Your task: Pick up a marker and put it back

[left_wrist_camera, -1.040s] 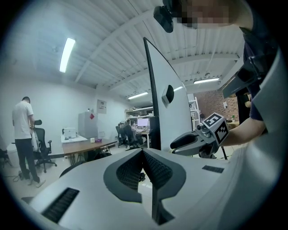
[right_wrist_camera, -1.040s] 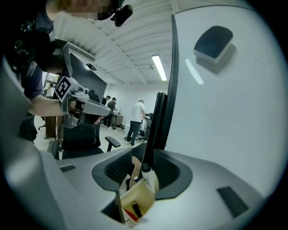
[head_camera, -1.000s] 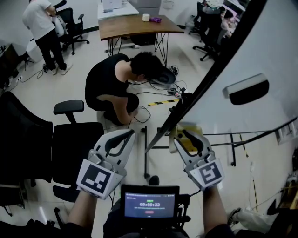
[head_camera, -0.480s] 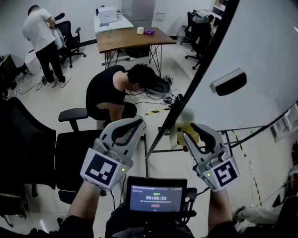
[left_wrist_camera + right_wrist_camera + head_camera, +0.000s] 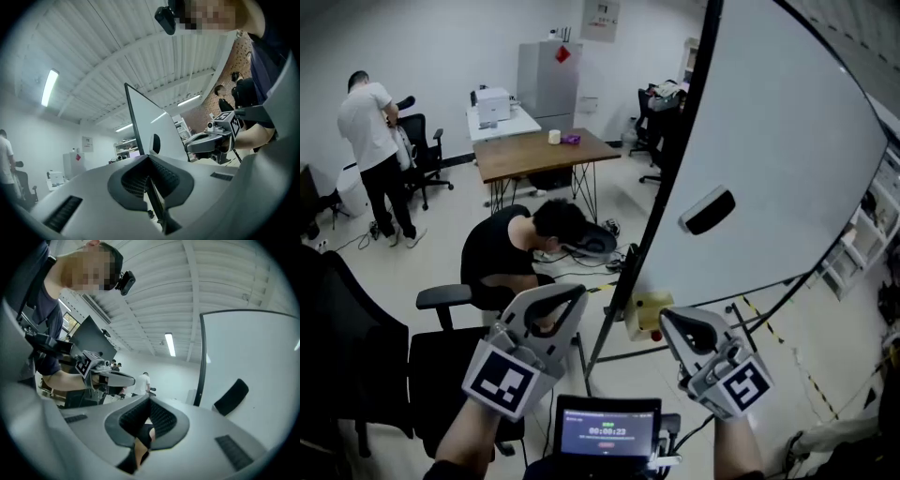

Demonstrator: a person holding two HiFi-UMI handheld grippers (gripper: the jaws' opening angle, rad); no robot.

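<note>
Progress is hard to read, since neither tong carries a marker. The left gripper (image 5: pixel 566 294) is closed on itself with nothing between its jaws, held off to the left of the whiteboard (image 5: pixel 787 169), clear of its dark edge. The right gripper (image 5: pixel 669 319) hangs just below the whiteboard's lower edge. Its jaws have just been closing and now meet pad to pad, with nothing caught between them. Just beside its tips, at the whiteboard's bottom corner, sits a yellow holder (image 5: pixel 643 306) with a small red piece (image 5: pixel 655 335) at its underside. That piece may be the marker or its cap, but it is too small to tell. A black eraser (image 5: pixel 710 210) clings to the whiteboard's face. My judgement is that either the pick-up has not begun or the marker is already back in place, and nothing here separates the two.
</note>
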